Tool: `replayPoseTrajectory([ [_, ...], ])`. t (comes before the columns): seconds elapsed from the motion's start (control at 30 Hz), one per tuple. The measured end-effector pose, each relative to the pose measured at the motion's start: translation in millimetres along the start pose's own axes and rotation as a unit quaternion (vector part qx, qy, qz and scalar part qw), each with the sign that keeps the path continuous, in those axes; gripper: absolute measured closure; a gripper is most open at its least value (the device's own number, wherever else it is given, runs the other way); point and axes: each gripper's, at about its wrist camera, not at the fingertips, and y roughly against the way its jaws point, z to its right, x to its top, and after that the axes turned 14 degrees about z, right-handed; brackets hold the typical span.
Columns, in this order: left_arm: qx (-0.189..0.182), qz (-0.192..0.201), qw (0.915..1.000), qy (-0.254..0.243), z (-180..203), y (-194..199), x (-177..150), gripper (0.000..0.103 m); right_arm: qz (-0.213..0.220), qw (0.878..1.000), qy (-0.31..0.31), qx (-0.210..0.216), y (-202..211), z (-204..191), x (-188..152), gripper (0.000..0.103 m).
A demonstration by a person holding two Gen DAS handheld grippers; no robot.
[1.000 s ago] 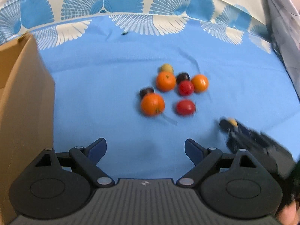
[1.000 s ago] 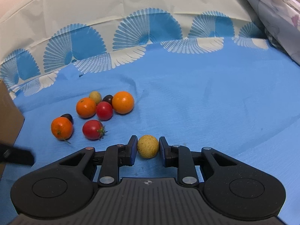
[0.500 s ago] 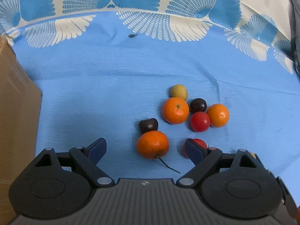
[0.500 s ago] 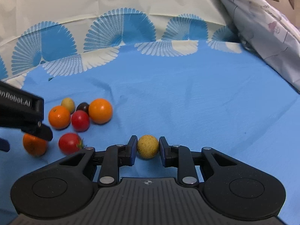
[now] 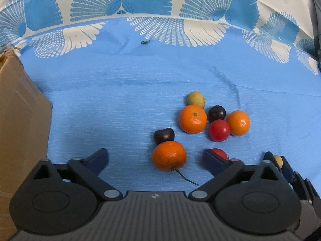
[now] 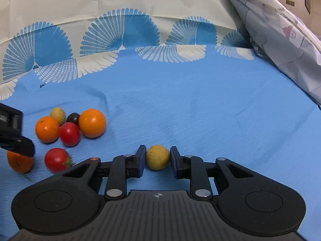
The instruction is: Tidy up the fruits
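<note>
On the blue cloth [image 5: 100, 104] my left gripper [image 5: 154, 156] stands wide, jaws still opening, around a stemmed orange [image 5: 169, 156] that neither finger touches. A dark plum [image 5: 164, 135] lies just beyond the orange. A red tomato [image 5: 219, 153] peeks from behind the right finger. Farther off lie two oranges [image 5: 192, 119], a tomato [image 5: 219, 130], a plum [image 5: 216, 112] and a yellow fruit [image 5: 195, 100]. My right gripper [image 6: 157, 158] is opening. A small yellow fruit [image 6: 157, 157] rests on the cloth between its pads, with thin gaps on both sides.
A cardboard box [image 5: 20, 120] stands at the left edge of the left wrist view. A fan-patterned cloth [image 6: 120, 10] rises behind the blue surface. Pale printed fabric [image 6: 280, 30] slopes down on the right. Bare blue cloth [image 6: 220, 110] stretches right of the fruit cluster.
My left gripper moved forward to the fruit, so the stemmed orange now lies between its fingers, which stand wider. The right gripper's pads eased off the yellow fruit.
</note>
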Motion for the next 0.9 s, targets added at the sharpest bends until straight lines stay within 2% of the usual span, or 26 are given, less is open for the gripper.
replayPoseTrajectory([
  [0.2,-0.011,0.009,0.9999,-0.008,-10.4,6.0,-2.8,0.001,0.005,1.0,0.01,0.008,-0.4,0.8,-1.2,0.071],
  [0.37,-0.037,0.006,0.9992,0.014,-17.7,3.0,0.5,0.001,0.006,1.0,0.02,0.022,0.7,5.0,-1.3,0.067],
  [0.47,-0.036,-0.004,0.9992,0.017,-17.9,-5.2,0.3,0.001,0.007,1.0,0.019,0.024,1.3,5.8,-1.9,0.067],
  [0.6,-0.034,-0.042,0.9982,0.025,-16.9,-20.0,-5.3,0.002,0.006,0.999,0.027,0.021,0.8,2.6,-1.7,0.067],
  [0.7,-0.012,-0.046,0.9988,0.012,-10.0,-28.3,-6.6,0.008,0.004,0.999,0.031,0.022,1.3,0.9,-1.0,0.067],
  [0.73,-0.006,-0.036,0.9993,0.009,-7.6,-27.3,-5.7,0.019,0.001,0.999,0.032,0.025,1.8,1.0,-0.2,0.069],
  [0.77,-0.011,-0.026,0.9996,0.001,-4.5,-24.9,-4.5,0.041,-0.002,0.999,0.029,0.035,2.6,1.6,1.0,0.075],
  [0.8,-0.021,-0.017,0.9996,-0.01,-1.5,-21.2,-3.4,0.058,-0.002,0.999,0.026,0.04,3.6,1.7,2.1,0.077],
  [0.83,-0.031,-0.016,0.9993,-0.013,0.3,-18.5,-2.1,0.066,-0.002,0.999,0.026,0.042,4.6,2.0,2.6,0.077],
  [0.9,-0.043,-0.021,0.9989,-0.005,0.4,-12.8,-0.7,0.066,0.002,0.999,0.022,0.045,6.2,2.9,3.5,0.077],
])
